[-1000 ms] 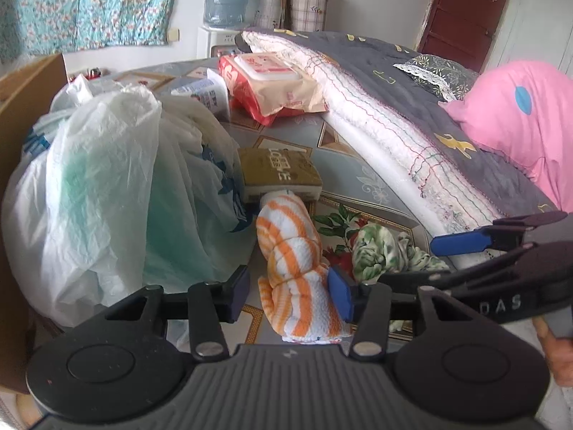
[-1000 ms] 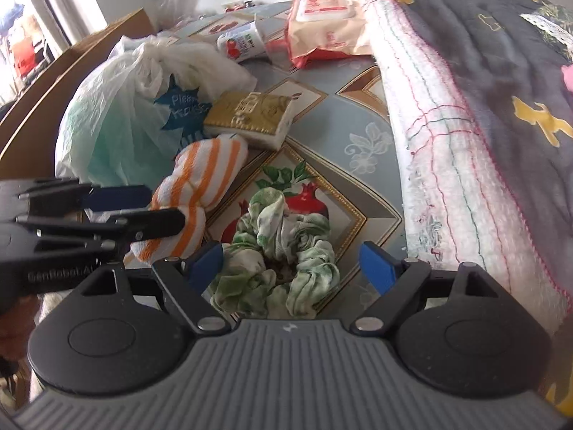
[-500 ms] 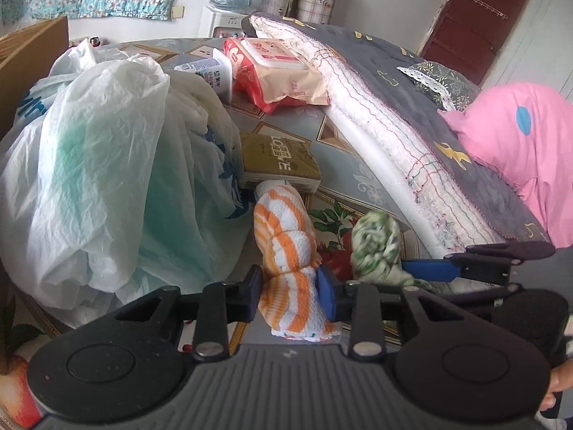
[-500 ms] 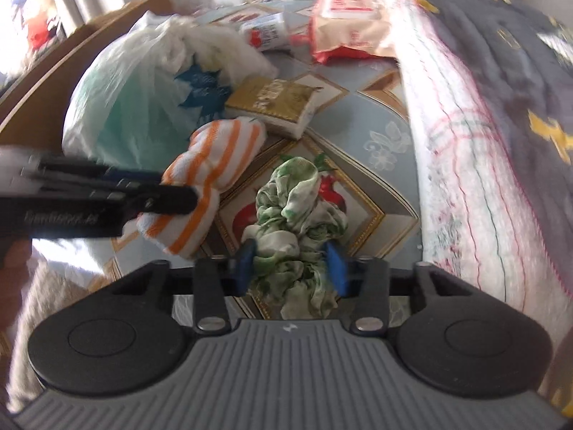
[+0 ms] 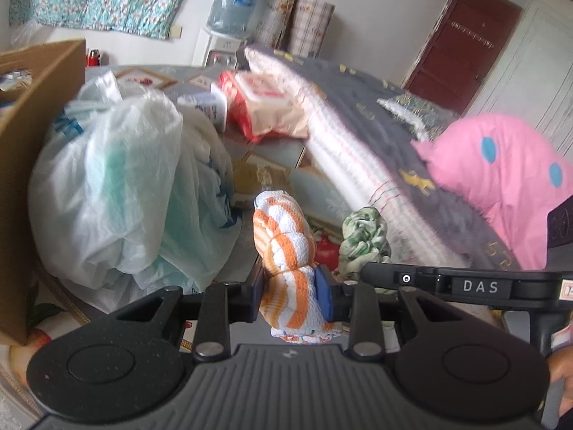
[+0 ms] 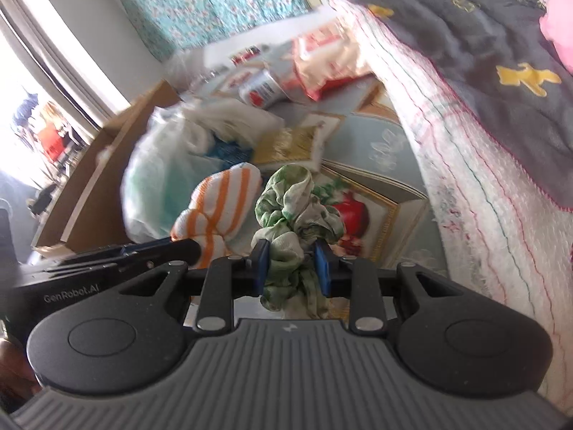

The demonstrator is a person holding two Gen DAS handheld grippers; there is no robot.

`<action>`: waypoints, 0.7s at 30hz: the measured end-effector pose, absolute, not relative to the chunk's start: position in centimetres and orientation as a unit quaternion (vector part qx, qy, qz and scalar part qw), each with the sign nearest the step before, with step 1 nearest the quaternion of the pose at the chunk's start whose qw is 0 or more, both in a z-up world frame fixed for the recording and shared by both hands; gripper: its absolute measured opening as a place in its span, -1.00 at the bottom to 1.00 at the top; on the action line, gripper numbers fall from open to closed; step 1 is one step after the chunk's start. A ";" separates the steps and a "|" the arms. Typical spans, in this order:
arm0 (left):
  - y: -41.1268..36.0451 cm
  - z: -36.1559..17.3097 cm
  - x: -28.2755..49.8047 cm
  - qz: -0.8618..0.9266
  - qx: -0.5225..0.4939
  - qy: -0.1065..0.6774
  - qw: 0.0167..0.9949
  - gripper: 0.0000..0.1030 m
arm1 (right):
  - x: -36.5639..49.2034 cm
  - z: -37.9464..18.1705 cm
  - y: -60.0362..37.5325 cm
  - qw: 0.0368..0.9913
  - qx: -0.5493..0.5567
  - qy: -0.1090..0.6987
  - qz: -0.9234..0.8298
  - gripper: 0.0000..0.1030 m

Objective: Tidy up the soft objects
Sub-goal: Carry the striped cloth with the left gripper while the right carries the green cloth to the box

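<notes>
An orange-and-white striped cloth (image 5: 283, 236) is pinched between the blue pads of my left gripper (image 5: 290, 286) and stands up off the patterned table, its lower end hanging under the jaws. The right gripper (image 6: 290, 268) has its jaws closing on a bunched green floral cloth (image 6: 290, 208), with the pads pressing into it on both sides. The two cloths are side by side, the green cloth (image 5: 363, 236) just right of the striped one. In the right wrist view, the striped cloth (image 6: 218, 208) sits left of the green one, with the left gripper's fingers (image 6: 179, 247) under it.
A bulging white plastic bag (image 5: 118, 186) and a cardboard box (image 5: 32, 107) stand on the left. A folded dark quilt (image 5: 358, 165) and a pink pillow (image 5: 501, 186) fill the right. A wipes pack (image 5: 265, 107) and a gold packet (image 6: 290, 143) lie farther back.
Both grippers closed on their cloths, the left on the striped one and the right on the green one. Both have since risen, lifting the cloths off the table.
</notes>
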State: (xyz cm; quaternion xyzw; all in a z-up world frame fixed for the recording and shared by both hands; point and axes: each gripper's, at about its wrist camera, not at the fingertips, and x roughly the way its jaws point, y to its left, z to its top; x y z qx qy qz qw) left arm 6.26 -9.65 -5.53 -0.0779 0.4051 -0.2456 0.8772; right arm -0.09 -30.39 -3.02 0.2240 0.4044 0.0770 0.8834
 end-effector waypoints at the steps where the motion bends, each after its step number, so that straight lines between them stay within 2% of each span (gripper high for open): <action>1: -9.3 -5.0 5.9 -0.245 -0.081 0.399 0.880 -0.39 | -0.2 -2.5 -30.2 0.885 0.226 0.399 0.083 -0.50; 12: -3.3 1.4 2.7 -0.214 -0.116 0.317 0.917 -0.39 | 1.7 3.5 -24.8 0.894 0.222 0.345 0.180 -0.50; 21: 6.0 7.0 0.6 -0.086 -0.117 0.248 0.958 -0.38 | 8.4 8.3 -14.2 0.874 0.163 0.321 0.326 -0.50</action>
